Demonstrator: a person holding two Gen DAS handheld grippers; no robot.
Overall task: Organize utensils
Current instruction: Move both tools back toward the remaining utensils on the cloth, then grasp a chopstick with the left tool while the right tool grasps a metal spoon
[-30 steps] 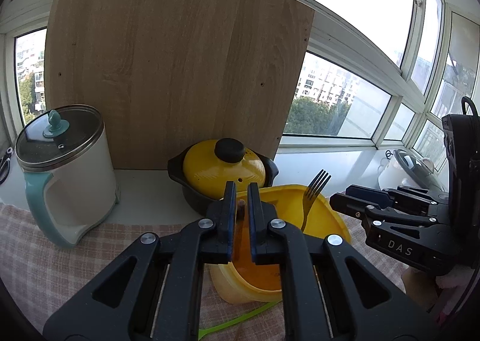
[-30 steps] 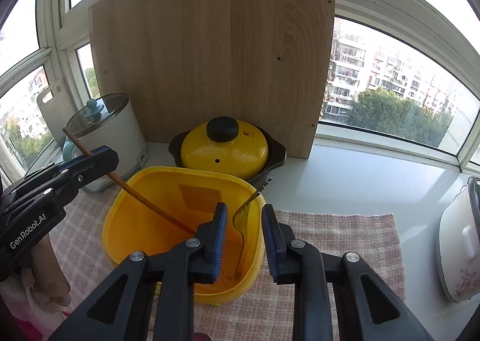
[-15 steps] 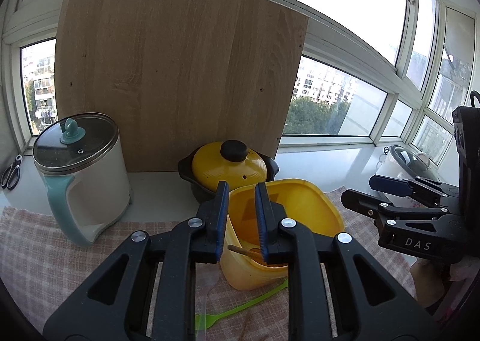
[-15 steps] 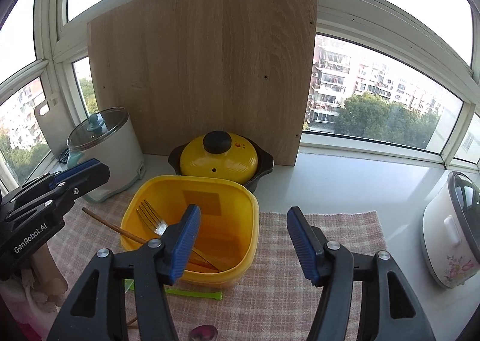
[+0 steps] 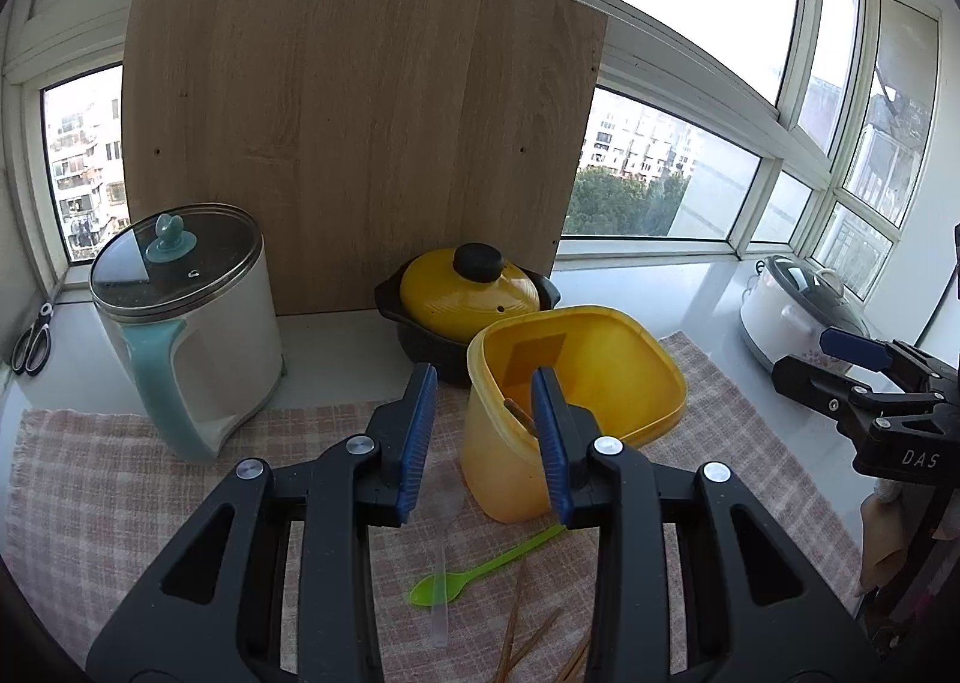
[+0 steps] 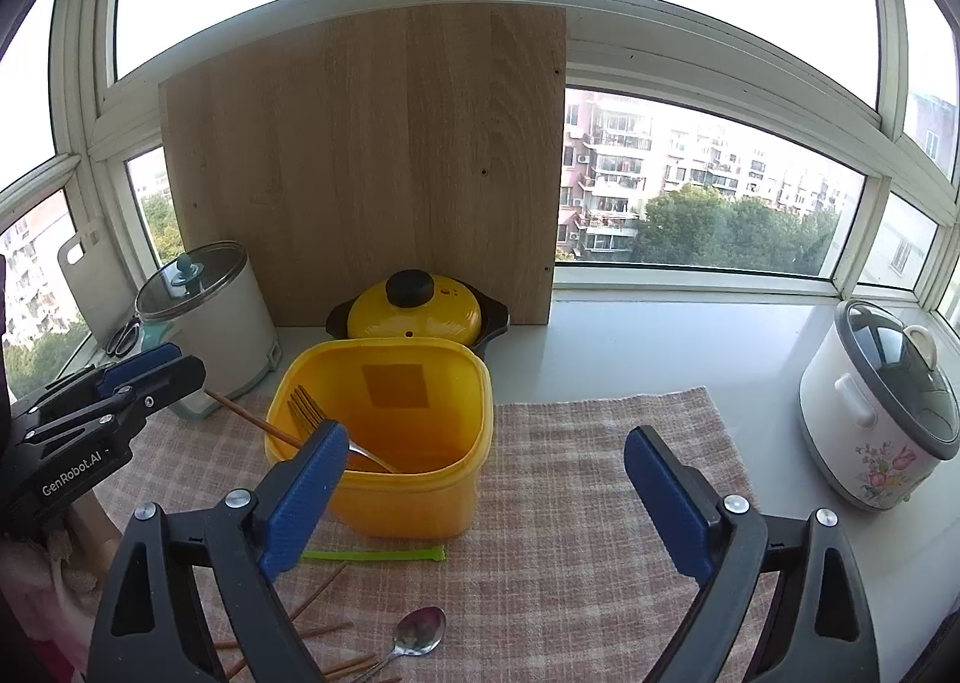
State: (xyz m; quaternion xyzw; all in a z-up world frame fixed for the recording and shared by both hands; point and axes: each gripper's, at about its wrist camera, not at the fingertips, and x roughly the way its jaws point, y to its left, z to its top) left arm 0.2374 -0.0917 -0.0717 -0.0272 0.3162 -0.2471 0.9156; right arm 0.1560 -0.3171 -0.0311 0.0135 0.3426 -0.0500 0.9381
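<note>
Yellow tub (image 6: 384, 443), squarish, rounded corners, stands upright on the checked cloth (image 6: 600, 503), just near of the yellow-lidded pot (image 6: 414, 314). Inside I count one metal fork (image 6: 336, 431), tines up against the left wall, and one wooden chopstick (image 6: 252, 419) leaning out over the left rim.

On the cloth near of the tub: one green plastic spoon (image 5: 474, 575), one clear plastic spoon (image 5: 443, 563) crossing it, one metal spoon (image 6: 414, 638), and loose chopsticks (image 6: 318, 641) at the near edge, several, exact count unclear.

Left claw (image 5: 483, 437) released, empty, hanging over the tub's left side. Right claw (image 6: 486, 479) spread wide, empty, near of the tub.

One white kettle (image 5: 192, 323) far left, one rice cooker (image 6: 882, 413) far right, one wooden board (image 6: 372, 167) against the window
</note>
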